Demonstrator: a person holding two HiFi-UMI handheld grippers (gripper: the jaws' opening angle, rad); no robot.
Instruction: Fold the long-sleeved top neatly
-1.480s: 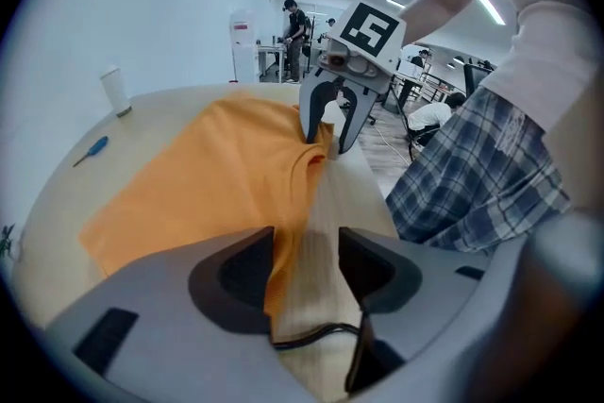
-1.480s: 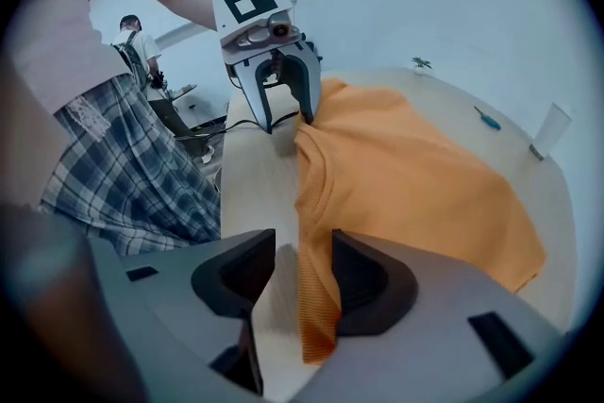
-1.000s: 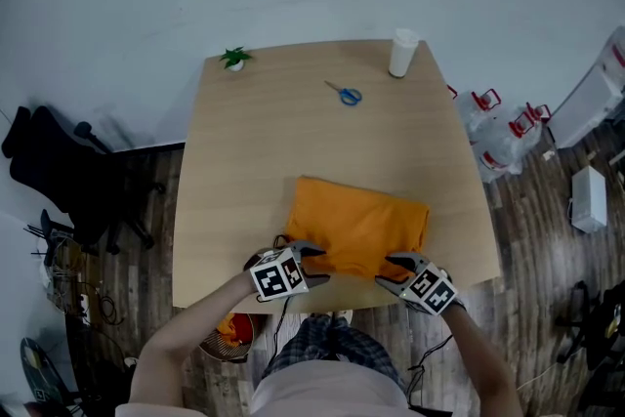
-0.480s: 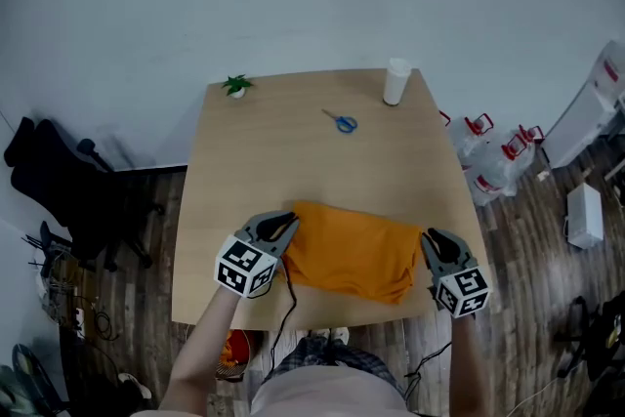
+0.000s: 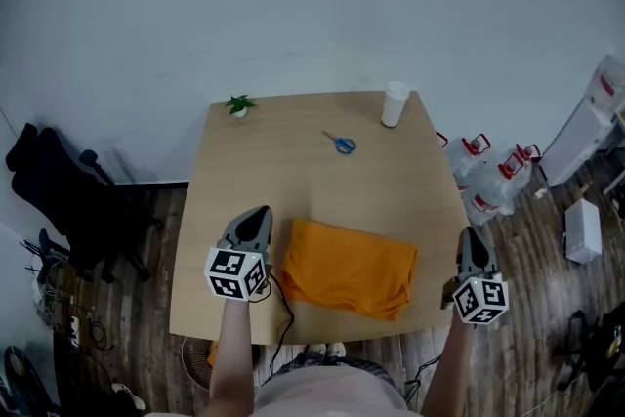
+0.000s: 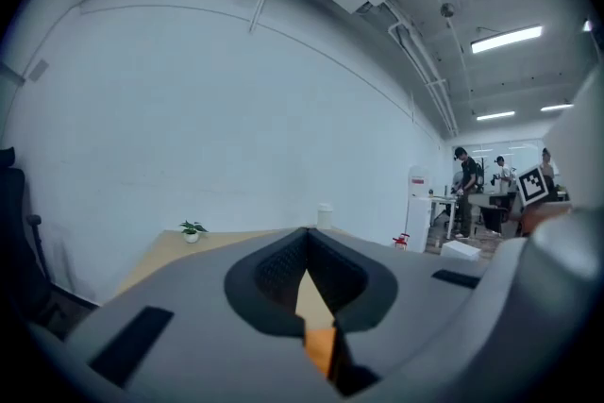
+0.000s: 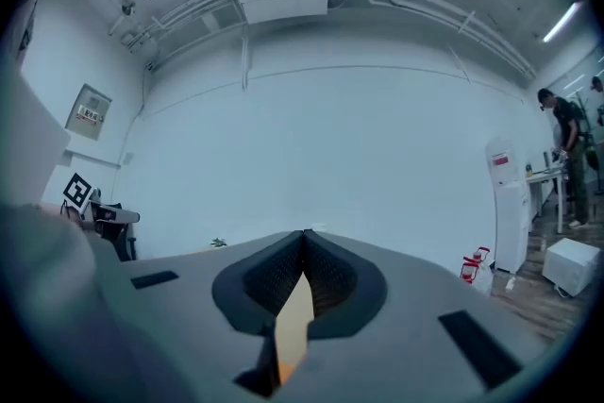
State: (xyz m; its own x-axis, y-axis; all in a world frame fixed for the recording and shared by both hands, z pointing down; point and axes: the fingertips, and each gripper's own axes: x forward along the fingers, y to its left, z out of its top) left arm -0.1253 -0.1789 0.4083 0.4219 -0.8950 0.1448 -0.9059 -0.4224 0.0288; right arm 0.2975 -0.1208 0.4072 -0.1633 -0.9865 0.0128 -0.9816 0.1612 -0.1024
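Progress: the long-sleeved orange fabric top already lies as a compact, several-layered rectangle, with no sleeve showing outside it. The folding looks done or nearly done. At most the near right corner, where the layers bunch and sag slightly, may want squaring off.

Table: a pale wooden rectangular table with a smooth, matt surface and a light grain. Its near half carries the top; the far half holds the small items.

Top's place: on the near half of the table, slightly right of centre and turned a little askew to the table edge. It lies between the two grippers and touches neither.

Top's material: soft, limp cloth. The upper face is fairly flat with shallow wrinkles, the left edge a rounded fold.

Left gripper: grey plastic with ribbed dark pads, held above the table just left of the top. Its jaws have just been closing and now meet tip to tip, with nothing between them.

Right gripper: the same build, held off the table's right edge and apart from the top. Its jaws have likewise just been closing and now stand together, empty.

Cup: a white cylindrical cup stands upright at the far right corner.

Scissors: blue-handled scissors lie flat, well beyond the top.

Plant: a tiny green potted plant sits at the far left corner.
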